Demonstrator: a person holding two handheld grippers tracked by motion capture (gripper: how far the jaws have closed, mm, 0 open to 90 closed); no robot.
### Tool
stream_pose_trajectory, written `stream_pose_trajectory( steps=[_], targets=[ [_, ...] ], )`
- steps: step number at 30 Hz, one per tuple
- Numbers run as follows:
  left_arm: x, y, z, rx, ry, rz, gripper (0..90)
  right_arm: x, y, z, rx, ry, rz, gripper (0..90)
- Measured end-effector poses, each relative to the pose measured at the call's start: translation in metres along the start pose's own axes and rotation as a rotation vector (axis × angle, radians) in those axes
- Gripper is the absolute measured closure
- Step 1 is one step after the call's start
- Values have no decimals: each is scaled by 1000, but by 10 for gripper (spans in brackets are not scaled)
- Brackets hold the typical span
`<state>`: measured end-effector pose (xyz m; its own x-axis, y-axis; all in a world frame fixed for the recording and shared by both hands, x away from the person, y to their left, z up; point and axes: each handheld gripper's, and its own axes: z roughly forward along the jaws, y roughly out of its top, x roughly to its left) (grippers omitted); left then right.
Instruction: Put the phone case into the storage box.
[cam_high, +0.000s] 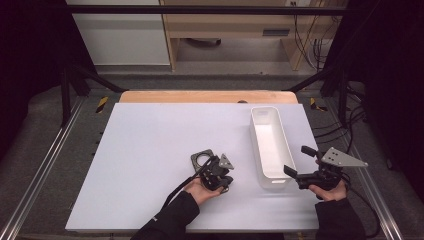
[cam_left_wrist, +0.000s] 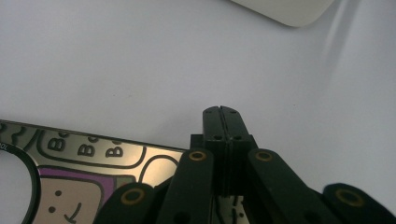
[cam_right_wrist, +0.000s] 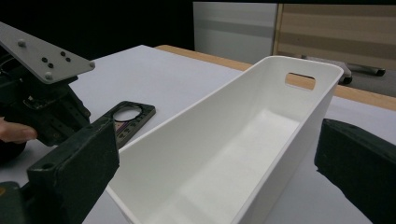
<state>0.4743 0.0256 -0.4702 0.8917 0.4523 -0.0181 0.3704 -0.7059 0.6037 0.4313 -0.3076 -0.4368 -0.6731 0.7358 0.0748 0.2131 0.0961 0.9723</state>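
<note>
A flat dark card (cam_high: 195, 158) with a round hole and cartoon print lies on the white tabletop (cam_high: 145, 135). My left gripper (cam_high: 216, 165) rests right beside and partly over it. In the left gripper view the jaws (cam_left_wrist: 222, 112) are shut flush together over bare table. The card (cam_left_wrist: 93, 163) runs under the linkage at lower left. A long white bin (cam_high: 265, 109) stands to the right. My right gripper (cam_high: 299, 161) is open at the bin's near right corner. In the right gripper view its jaws (cam_right_wrist: 217, 177) stand wide on either side of the bin (cam_right_wrist: 210, 95).
The bin is empty, with a slot handle (cam_right_wrist: 300, 80) at its far end. A wooden strip (cam_high: 207, 96) borders the table's far edge. Metal rails (cam_high: 45, 160) run along both sides, and cables (cam_high: 312, 40) hang at the back right. The card (cam_right_wrist: 122, 130) lies left of the bin.
</note>
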Motion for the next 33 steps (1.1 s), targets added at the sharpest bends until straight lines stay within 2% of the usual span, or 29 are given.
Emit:
stream_pose_trajectory(
  steps=[16, 33],
  targets=[
    [-1, -3, -8, 58, 8, 37, 896, 0, 0, -1, -2, 0, 0, 6],
    [3, -20, -24, 86, -1, 35, 896, 0, 0, 0, 0, -1, -1, 6]
  ],
)
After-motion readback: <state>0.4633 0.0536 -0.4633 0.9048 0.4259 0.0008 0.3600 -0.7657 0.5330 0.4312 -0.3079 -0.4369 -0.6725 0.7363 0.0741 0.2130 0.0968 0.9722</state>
